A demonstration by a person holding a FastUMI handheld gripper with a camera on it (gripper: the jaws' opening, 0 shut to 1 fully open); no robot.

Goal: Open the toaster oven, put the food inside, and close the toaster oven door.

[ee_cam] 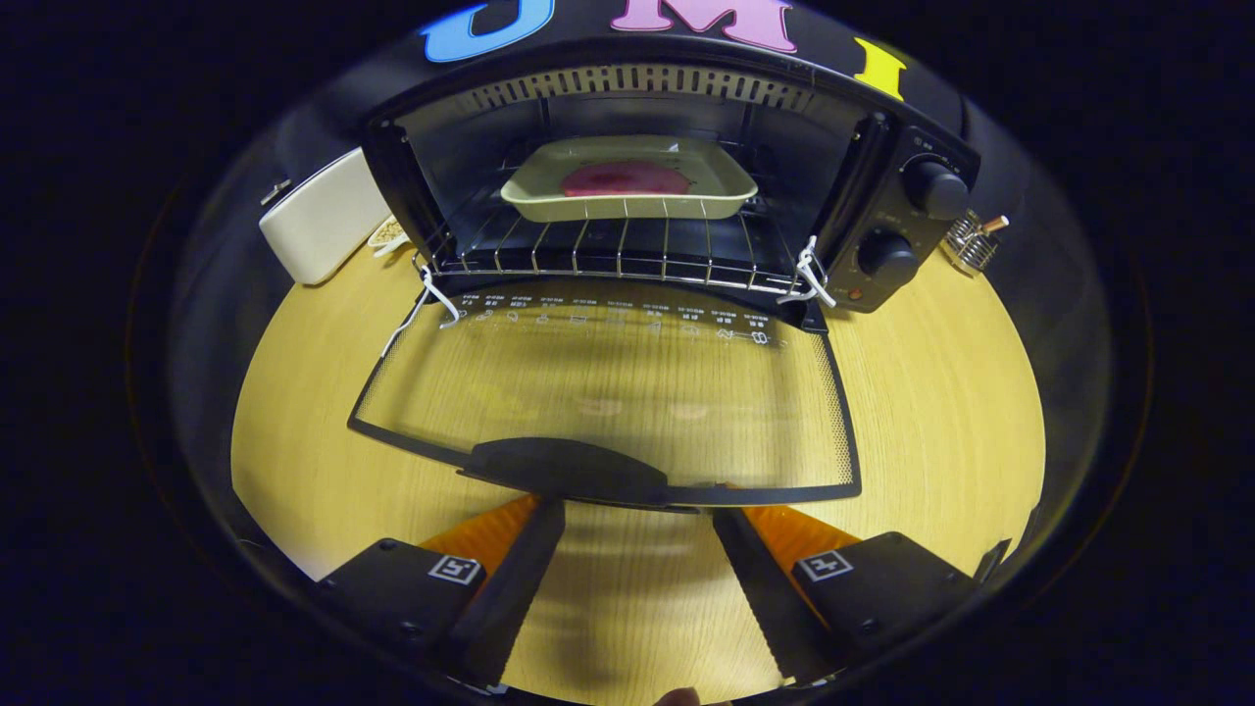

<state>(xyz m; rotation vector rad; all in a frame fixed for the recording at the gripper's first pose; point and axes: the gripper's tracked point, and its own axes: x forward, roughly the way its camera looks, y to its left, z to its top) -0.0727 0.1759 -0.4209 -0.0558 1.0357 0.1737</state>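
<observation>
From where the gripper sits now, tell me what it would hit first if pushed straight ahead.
The gripper is open, fingers spread and holding nothing. Straight ahead it would likely meet the handle of the lowered oven door first; the tray on the rack lies well beyond. Heights are hard to judge.

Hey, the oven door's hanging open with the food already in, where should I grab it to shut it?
Grip the dark handle on the door's front edge, coming straight from the front. It sticks out just ahead of the open claw, and the door lies flat, so lifting there should swing it up.
</observation>
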